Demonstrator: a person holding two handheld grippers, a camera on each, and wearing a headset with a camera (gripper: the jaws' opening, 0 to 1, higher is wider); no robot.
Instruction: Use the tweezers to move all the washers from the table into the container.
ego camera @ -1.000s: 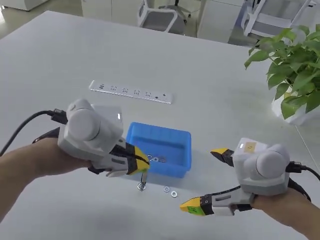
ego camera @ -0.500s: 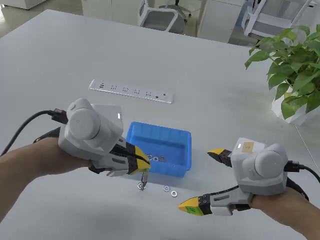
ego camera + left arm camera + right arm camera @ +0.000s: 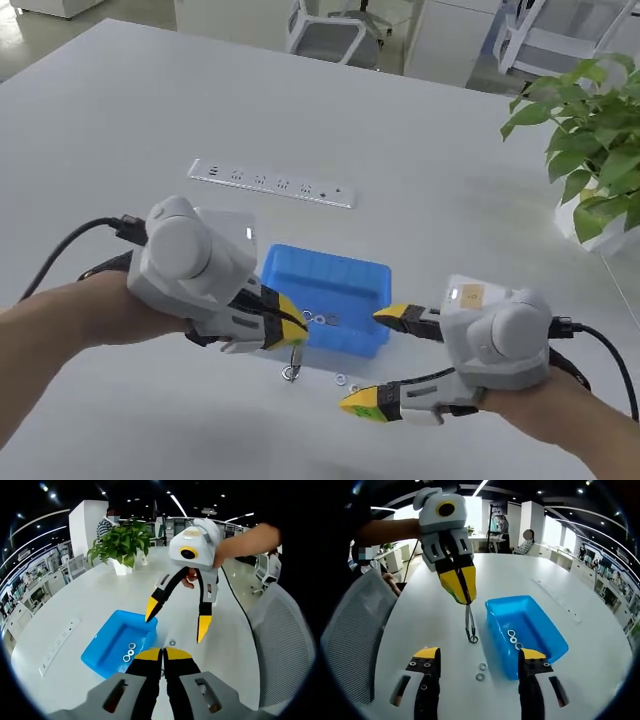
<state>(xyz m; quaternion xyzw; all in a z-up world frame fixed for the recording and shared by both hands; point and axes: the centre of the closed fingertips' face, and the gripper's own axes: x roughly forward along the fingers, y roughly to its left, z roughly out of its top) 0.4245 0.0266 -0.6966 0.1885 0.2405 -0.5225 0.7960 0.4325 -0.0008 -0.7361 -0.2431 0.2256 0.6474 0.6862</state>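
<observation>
My left gripper (image 3: 287, 328) is shut on thin metal tweezers (image 3: 469, 620) that point down at the table in front of the blue container (image 3: 372, 275). The tweezer tips meet a washer (image 3: 473, 639) lying on the table; whether it is pinched I cannot tell. Two more washers (image 3: 483, 666) (image 3: 480, 677) lie just right of it, also seen in the head view as loose washers (image 3: 346, 382). Three washers (image 3: 513, 638) rest inside the container. My right gripper (image 3: 370, 360) hangs open over the loose washers, its far finger close to the container's front right corner.
A white power strip (image 3: 270, 184) lies beyond the container. A potted plant (image 3: 590, 150) stands at the table's right edge. Cables trail from both grippers. Office chairs stand past the far edge.
My right gripper has moved left, toward the container and the loose washers. The left gripper and tweezers stay at the same washer. The head camera has shifted slightly.
</observation>
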